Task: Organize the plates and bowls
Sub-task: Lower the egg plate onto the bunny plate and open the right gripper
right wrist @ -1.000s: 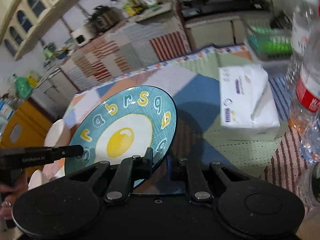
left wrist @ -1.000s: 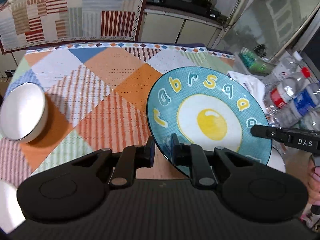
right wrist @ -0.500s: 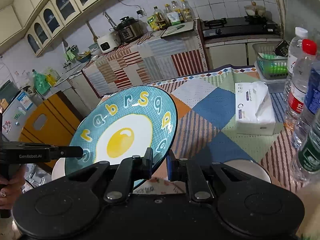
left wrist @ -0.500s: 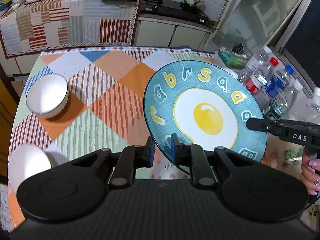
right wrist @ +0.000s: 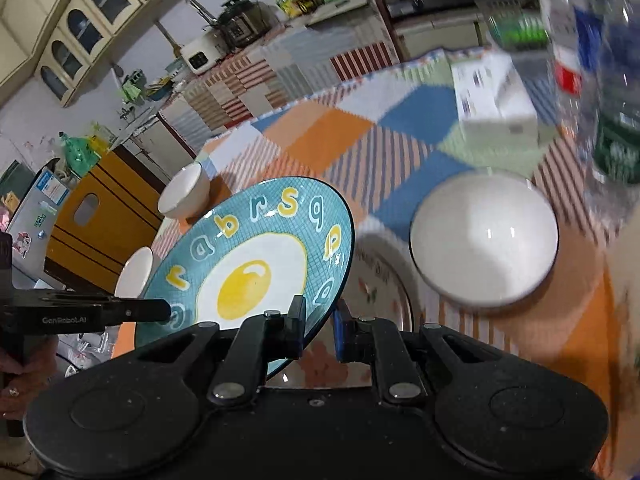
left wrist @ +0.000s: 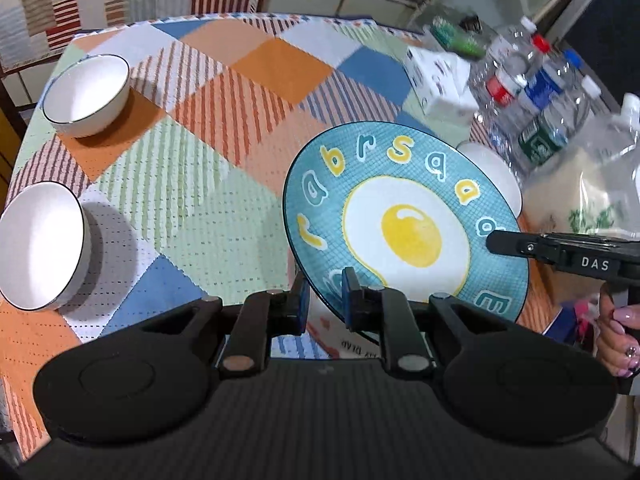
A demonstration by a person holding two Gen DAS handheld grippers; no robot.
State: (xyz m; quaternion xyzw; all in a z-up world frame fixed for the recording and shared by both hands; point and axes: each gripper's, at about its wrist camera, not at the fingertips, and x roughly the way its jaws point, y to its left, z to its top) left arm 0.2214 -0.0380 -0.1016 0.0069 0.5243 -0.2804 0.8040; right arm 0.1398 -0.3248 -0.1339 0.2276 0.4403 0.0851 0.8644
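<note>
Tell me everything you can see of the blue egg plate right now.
The blue egg plate is round and glossy, ceramic by its look, with a teal grid ground, a dark rim, a fried egg printed at its centre and yellow and blue letters round the border. It is lifted off the patchwork tablecloth, tilted. The left gripper pinches its near rim, the right gripper the opposite rim. Below it lie a flowered plate and a white bowl.

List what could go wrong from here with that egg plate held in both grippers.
1. The teal fried-egg plate hangs tilted, pinched only at its rim by the left gripper and right gripper; it could slip out.
2. Beneath it sit a white floral plate and a white ceramic bowl; lowering carelessly might clip either one.
</note>
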